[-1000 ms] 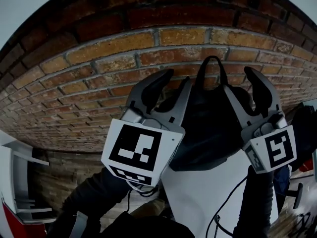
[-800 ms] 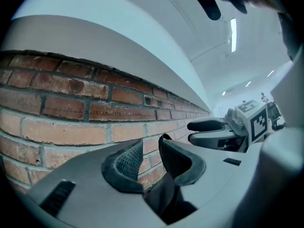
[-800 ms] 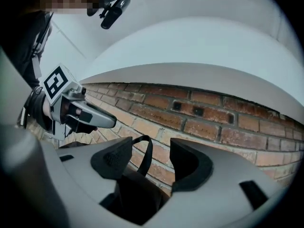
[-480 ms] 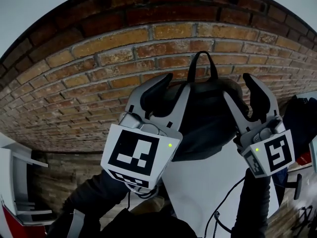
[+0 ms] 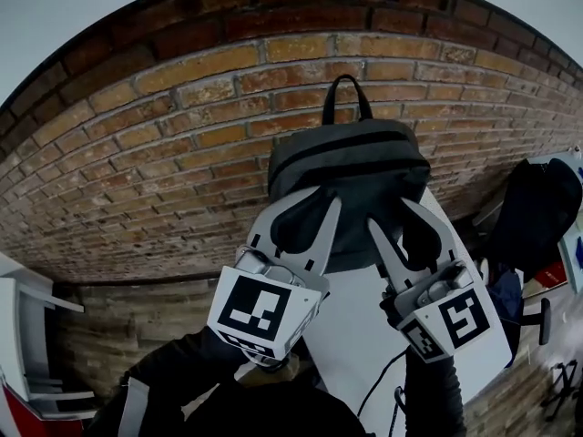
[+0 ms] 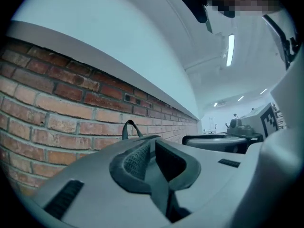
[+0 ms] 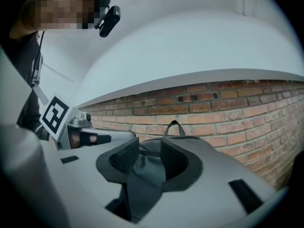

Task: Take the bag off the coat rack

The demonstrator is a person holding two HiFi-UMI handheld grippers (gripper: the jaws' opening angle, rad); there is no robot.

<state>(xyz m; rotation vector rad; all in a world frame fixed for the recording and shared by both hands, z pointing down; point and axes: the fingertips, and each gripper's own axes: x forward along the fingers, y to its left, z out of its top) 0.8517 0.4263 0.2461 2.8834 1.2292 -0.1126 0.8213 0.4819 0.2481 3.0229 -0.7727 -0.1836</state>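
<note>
Bag (image 5: 351,167) upright, loop handle (image 5: 346,98) topmost, against brick wall (image 5: 164,153)

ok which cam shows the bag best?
Head view: most of the bag shows against the brick wall, carry loop on top, lower edge covered. Left gripper view gives only the loop and a sliver of fabric; right gripper view gives the loop, the bag's top and a bunched fold.

You get dim, even light on the brick wall (image 5: 182,126); ceiling strip lights (image 6: 231,50) glare above it in the left gripper view. Fisheye bends its courses, corners go black, and the foreground below it blurs.
</note>
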